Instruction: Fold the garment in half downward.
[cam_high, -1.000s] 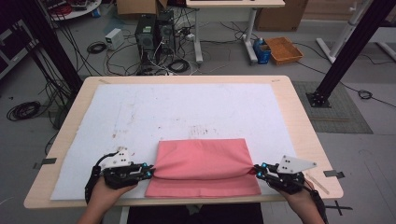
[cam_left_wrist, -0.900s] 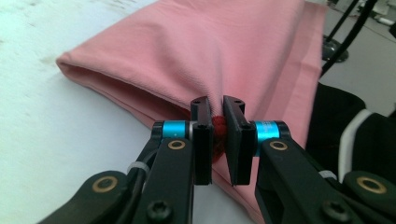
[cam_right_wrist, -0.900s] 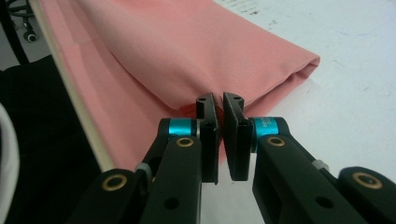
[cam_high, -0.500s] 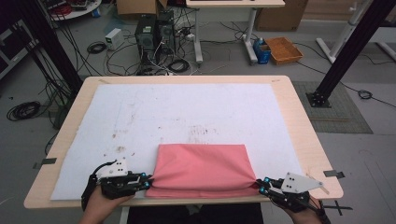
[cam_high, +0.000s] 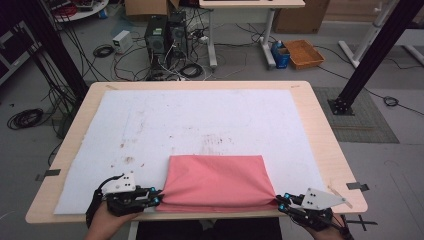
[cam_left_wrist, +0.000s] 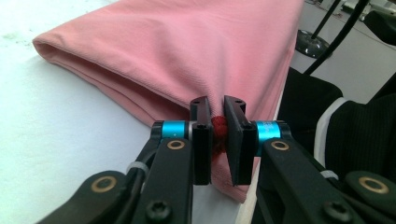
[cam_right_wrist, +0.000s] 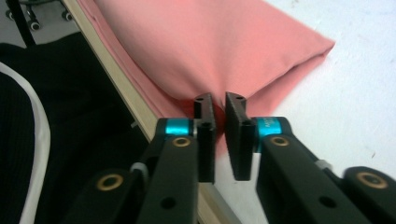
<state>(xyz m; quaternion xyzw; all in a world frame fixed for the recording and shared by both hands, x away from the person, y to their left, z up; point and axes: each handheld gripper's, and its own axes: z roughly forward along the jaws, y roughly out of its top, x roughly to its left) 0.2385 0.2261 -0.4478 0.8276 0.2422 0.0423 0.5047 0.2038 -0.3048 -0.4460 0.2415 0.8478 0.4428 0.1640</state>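
Pink folded cloth (cam_left_wrist: 187, 51) bunched between left claw (cam_left_wrist: 218, 123), jaws a sliver apart and just now easing open, fabric pinched in the gap. Same for right claw (cam_right_wrist: 219, 122): jaws just now easing open, narrow gap, a corner of cloth between the pads, contact hard to judge. Farther out, lying flat at near edge of white stained mat (cam_high: 200, 125), atop light wooden desk (cam_high: 320, 130), left claw (cam_high: 152, 200) and right claw (cam_high: 282, 200) at its two near corners.
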